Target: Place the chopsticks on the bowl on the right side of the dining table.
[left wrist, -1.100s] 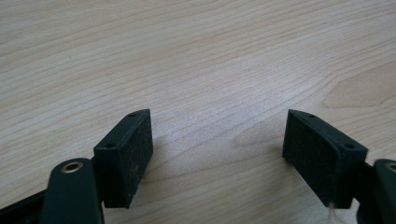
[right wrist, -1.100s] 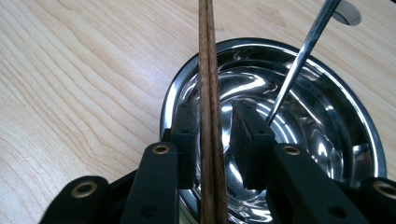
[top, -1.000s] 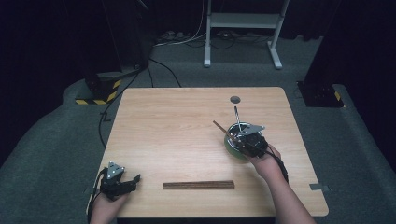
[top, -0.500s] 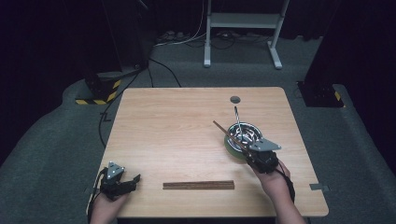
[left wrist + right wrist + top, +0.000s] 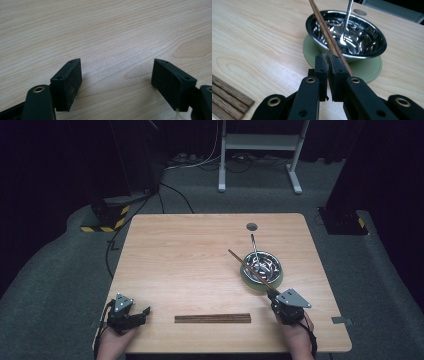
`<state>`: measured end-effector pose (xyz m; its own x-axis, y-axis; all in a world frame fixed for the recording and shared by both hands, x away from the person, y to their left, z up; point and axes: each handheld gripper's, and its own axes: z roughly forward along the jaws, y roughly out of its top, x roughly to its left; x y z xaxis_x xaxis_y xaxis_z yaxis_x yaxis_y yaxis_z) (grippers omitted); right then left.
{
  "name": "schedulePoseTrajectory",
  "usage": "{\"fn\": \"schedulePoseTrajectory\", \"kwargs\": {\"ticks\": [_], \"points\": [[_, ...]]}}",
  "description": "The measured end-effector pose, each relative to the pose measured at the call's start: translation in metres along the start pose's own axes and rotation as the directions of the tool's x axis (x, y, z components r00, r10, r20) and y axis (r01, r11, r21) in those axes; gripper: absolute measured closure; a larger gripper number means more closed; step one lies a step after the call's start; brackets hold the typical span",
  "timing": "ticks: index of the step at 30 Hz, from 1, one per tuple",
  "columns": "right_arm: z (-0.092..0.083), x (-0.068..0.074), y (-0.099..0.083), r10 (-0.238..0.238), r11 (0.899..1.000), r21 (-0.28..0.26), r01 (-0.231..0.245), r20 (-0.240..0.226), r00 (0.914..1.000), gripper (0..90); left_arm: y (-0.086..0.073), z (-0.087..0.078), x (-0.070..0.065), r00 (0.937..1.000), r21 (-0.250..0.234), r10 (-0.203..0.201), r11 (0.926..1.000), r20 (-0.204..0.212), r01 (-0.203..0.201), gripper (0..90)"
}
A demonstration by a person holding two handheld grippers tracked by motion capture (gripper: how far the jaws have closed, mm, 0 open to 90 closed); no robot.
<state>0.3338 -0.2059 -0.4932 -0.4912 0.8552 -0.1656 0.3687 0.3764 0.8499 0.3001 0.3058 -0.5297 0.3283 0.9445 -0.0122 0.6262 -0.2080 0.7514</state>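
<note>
Two slim wooden chopsticks (image 5: 325, 30) across shiny round steel bowl (image 5: 362, 37), right gripper (image 5: 327, 58) pressed together, left gripper (image 5: 116, 75) spread.

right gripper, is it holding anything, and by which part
Yes: the right gripper is shut on the chopsticks, pinched at their near end; the rest slants across the steel bowl. The left gripper is open, holding nothing.

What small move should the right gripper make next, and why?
Probably lift the right gripper a little to test the hold. Its jaws have just been closing and look shut at the near end of the chopsticks, which lean across the rim of the bowl; whether they are pinched between the jaws I cannot tell.
</note>
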Motion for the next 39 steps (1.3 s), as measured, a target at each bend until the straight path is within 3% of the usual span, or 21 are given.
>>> {"fn": "schedulePoseTrajectory", "kwargs": {"ticks": [8, 10, 13, 20, 22, 27, 30, 34, 39], "points": [[0.01, 0.002, -0.004, 0.01, 1.0, 0.007, -0.01, 0.006, 0.9999, 82.6, -0.002, -0.002, 0.0, 0.9998, 0.0, -0.014, 0.9999, -0.016, 0.014, 24.2], [0.01, 0.0, -0.003, 0.002, 1.0, -0.002, -0.002, 0.005, 1.0, 82.6, -0.002, -0.002, 0.0, 0.9998, -0.002, -0.015, 0.9999, -0.014, 0.015, 24.1], [0.012, -0.006, -0.003, 0.029, 1.0, -0.004, -0.029, -0.008, 0.9995, 82.6, -0.001, -0.001, -0.002, 1.0, 0.0, 0.008, 1.0, 0.003, -0.008, 24.2], [0.011, -0.01, -0.005, 0.036, 0.999, -0.002, -0.036, -0.025, 0.999, 82.7, 0.002, -0.002, -0.004, 0.9999, 0.022, -0.008, 0.9997, -0.007, 0.008, 26.3], [0.013, -0.012, -0.005, 0.048, 0.999, 0.002, -0.048, -0.023, 0.9986, 82.6, 0.012, -0.003, -0.007, 0.9984, 0.046, -0.029, 0.9986, 0.048, 0.027, 28.4], [0.017, -0.021, -0.008, 0.08, 0.997, 0.009, -0.08, -0.017, 0.9966, 82.5, 0.041, -0.003, -0.018, 0.9977, 0.011, -0.013, 0.9999, 0.067, 0.013, 27.7], [0.017, -0.024, -0.009, 0.078, 0.997, 0.008, -0.078, -0.014, 0.9968, 82.3, 0.051, 0.001, -0.024, 0.9965, 0.001, -0.012, 0.9999, 0.083, 0.012, 26.1], [0.017, -0.021, -0.008, 0.082, 0.997, 0.004, -0.082, -0.02, 0.9964, 82.0, 0.068, 0.016, -0.045, 0.9933, 0.0, 0.039, 0.9992, 0.109, -0.039, 23.1], [0.02, -0.017, -0.004, 0.082, 0.997, -0.001, -0.082, -0.03, 0.9962, 81.9, 0.084, 0.032, -0.063, 0.99, -0.029, 0.06, 0.998, 0.128, -0.057, 22.2]]}}
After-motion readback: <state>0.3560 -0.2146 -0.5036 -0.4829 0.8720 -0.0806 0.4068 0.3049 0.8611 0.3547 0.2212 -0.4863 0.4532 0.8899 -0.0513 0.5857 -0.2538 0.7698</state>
